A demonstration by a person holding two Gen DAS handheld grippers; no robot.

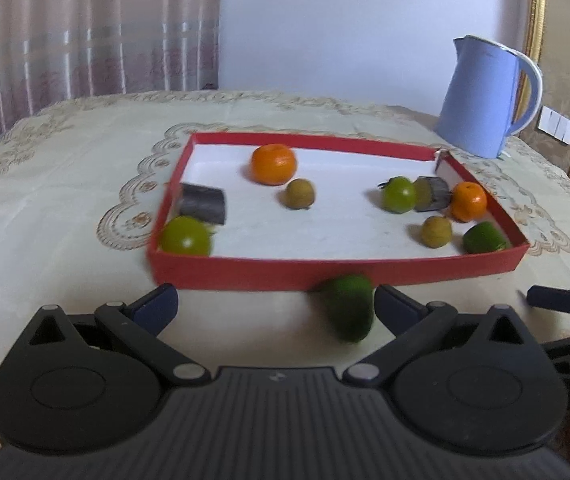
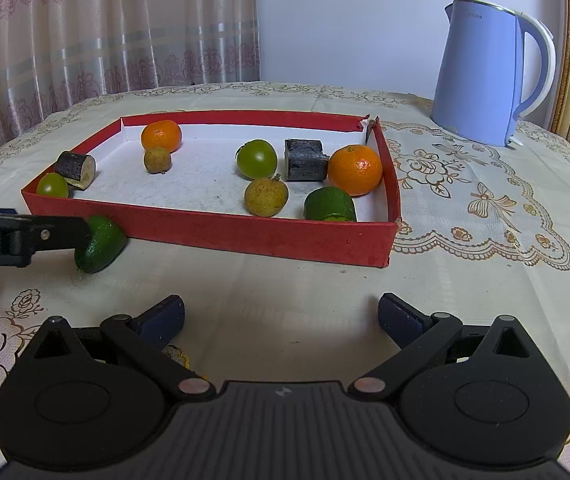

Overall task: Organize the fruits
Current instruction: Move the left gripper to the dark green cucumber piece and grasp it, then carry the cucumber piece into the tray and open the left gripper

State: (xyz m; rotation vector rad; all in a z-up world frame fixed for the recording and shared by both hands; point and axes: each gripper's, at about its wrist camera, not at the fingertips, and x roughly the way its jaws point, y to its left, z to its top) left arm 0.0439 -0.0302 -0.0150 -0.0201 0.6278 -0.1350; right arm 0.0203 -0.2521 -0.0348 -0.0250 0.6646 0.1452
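Note:
A red tray (image 2: 245,236) with a white floor holds two oranges (image 2: 355,170), two round green fruits (image 2: 257,159), two brown round fruits (image 2: 266,197), two dark cut stalk pieces (image 2: 305,159) and a green cut fruit (image 2: 329,205). Another green cut fruit (image 1: 349,308) lies on the cloth against the tray's front wall. My left gripper (image 1: 275,306) is open around it, and the fruit sits close to the right finger. In the right wrist view that finger (image 2: 57,236) touches the same green cut fruit (image 2: 101,244). My right gripper (image 2: 281,316) is open over bare cloth, nothing between its fingers.
A blue kettle (image 2: 485,76) stands at the back right behind the tray. A cream embroidered tablecloth (image 2: 485,220) covers the table. Curtains hang behind on the left, and a gold frame stands at the far right. My right gripper's finger (image 1: 557,300) shows at the left wrist view's right edge.

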